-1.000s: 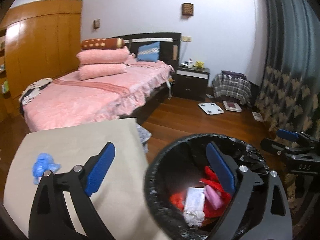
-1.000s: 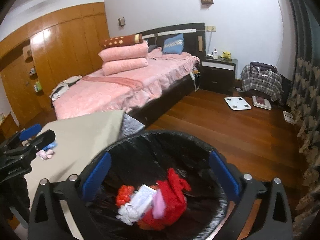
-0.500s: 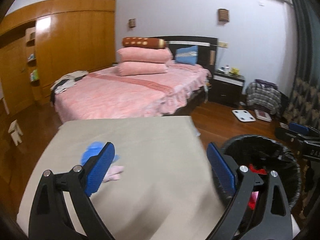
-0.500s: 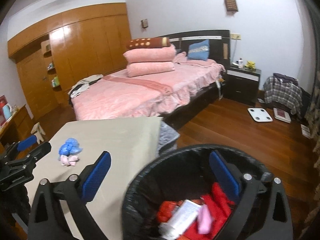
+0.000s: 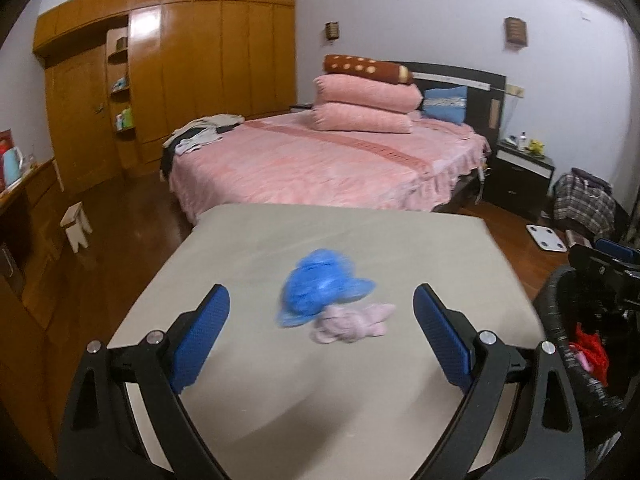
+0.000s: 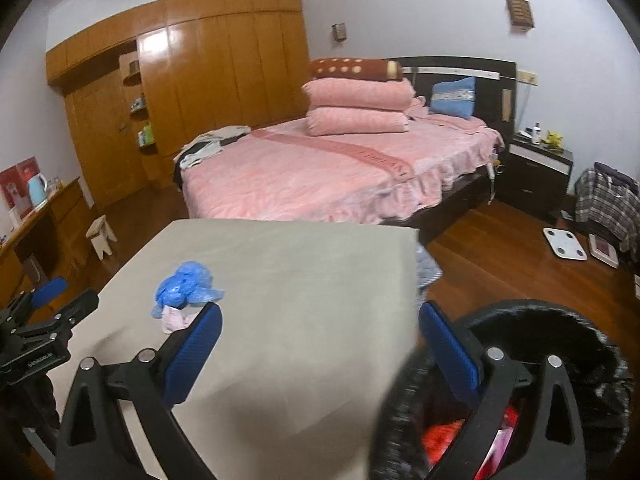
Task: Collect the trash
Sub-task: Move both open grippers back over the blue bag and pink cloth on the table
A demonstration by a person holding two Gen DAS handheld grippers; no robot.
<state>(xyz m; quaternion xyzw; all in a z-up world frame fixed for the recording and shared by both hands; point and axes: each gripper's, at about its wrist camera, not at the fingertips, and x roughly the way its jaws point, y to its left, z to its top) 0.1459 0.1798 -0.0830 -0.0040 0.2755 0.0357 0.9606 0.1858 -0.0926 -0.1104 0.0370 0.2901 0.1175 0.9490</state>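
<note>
A crumpled blue piece of trash (image 5: 320, 288) lies on the beige table (image 5: 360, 240), touching a small pink crumpled piece (image 5: 352, 324) beside it. My left gripper (image 5: 320, 332) is open and empty, its blue pads on either side of the two pieces and just short of them. Both pieces also show in the right wrist view, the blue one (image 6: 186, 286) over the pink one (image 6: 174, 320). My right gripper (image 6: 320, 344) is open and empty over the table's right edge, beside the black-lined trash bin (image 6: 560, 328) that holds red and pink trash.
The bin also shows at the right edge of the left wrist view (image 5: 560, 344). A pink bed (image 5: 320, 160) stands behind the table. A wooden wardrobe (image 5: 180, 80), a small stool (image 5: 76, 228), a nightstand (image 5: 520, 176) and a white scale (image 5: 546, 236) stand around on the wood floor.
Both grippers have swung left from over the bin toward the table. The left gripper now frames the blue and pink trash. The bin has slid to the right edge of both views.
</note>
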